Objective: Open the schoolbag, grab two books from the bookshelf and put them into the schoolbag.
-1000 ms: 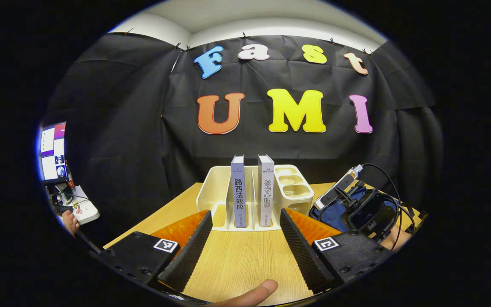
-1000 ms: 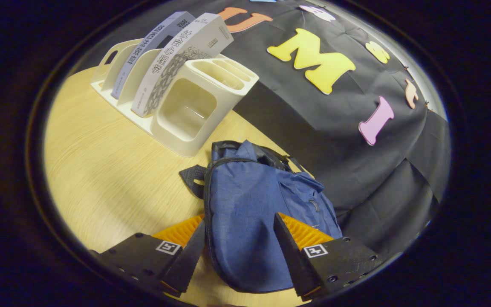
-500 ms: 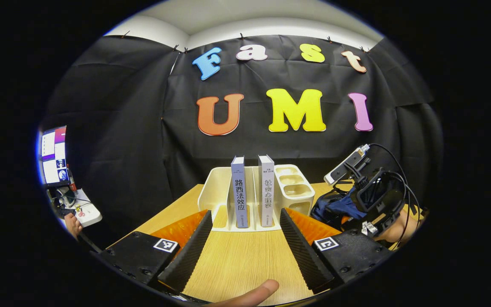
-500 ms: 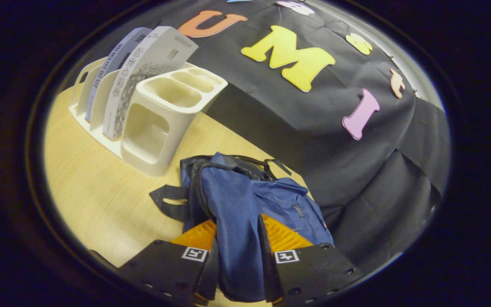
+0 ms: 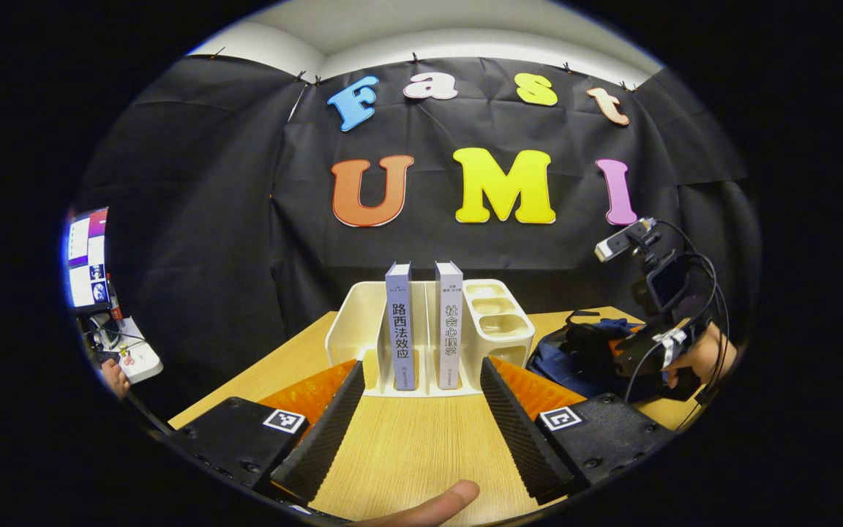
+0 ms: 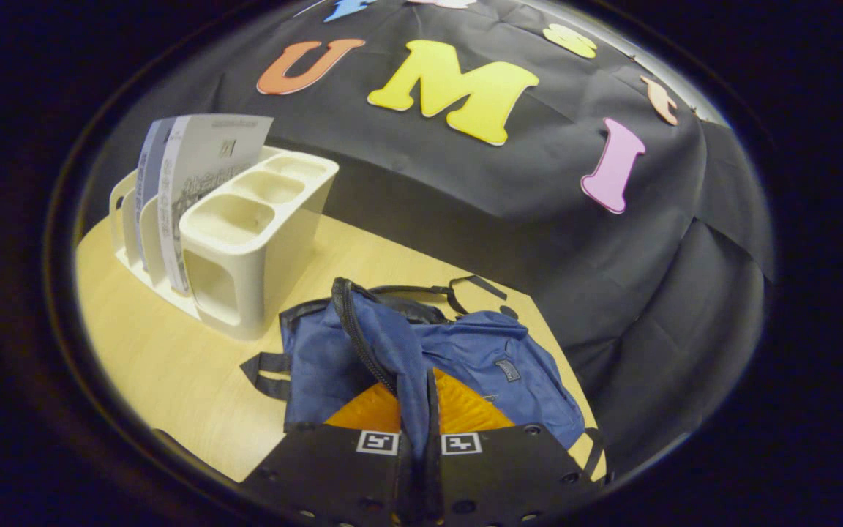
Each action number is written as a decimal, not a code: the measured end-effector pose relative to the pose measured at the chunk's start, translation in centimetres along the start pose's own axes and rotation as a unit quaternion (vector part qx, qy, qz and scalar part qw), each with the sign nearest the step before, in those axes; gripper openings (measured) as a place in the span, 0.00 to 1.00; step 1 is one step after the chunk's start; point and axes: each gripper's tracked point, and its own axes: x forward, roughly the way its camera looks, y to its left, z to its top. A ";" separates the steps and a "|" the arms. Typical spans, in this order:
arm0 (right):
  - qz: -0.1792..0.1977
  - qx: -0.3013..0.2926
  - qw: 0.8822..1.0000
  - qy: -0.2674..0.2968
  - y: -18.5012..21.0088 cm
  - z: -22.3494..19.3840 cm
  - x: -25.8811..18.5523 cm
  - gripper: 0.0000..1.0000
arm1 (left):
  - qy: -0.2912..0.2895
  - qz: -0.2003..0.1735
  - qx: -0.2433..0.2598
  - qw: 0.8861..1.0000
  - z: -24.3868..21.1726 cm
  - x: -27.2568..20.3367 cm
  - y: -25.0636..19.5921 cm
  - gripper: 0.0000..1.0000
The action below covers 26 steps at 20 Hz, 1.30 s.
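Right gripper (image 6: 416,468) pinches a fold of my blue schoolbag (image 6: 465,359), lifting it off the wooden bench (image 6: 151,344) beside the white bookshelf (image 6: 246,241). My left gripper (image 5: 421,417) hovers spread wide, facing the 2 books (image 5: 425,329) standing upright in it, black cloth wall behind.

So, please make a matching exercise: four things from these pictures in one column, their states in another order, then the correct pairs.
Things:
1. right tool
2. left tool
3. blue fabric schoolbag
4. two grey upright books

States:
A. open, holding nothing
B. standing in the white plastic bookshelf
C. shut on blue fabric
D. lying on the light wooden table

Pairs: 1-C, 2-A, 3-D, 4-B
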 end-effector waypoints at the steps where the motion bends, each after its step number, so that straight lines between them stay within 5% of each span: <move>1: 0.001 0.006 1.000 -0.004 -1.2 0.5 -0.2 0.06 | 0.003 0.001 0.005 1.000 -0.3 0.2 -0.1 1.00; 14: 0.024 0.036 0.997 -0.069 -11.8 5.5 -1.6 0.06 | 0.026 -0.002 -0.029 0.999 -1.1 2.0 -1.5 1.00; 26: 0.056 0.060 0.991 -0.106 -17.0 8.0 -2.1 0.06 | 0.037 -0.003 -0.007 0.999 7.4 8.7 -2.1 1.00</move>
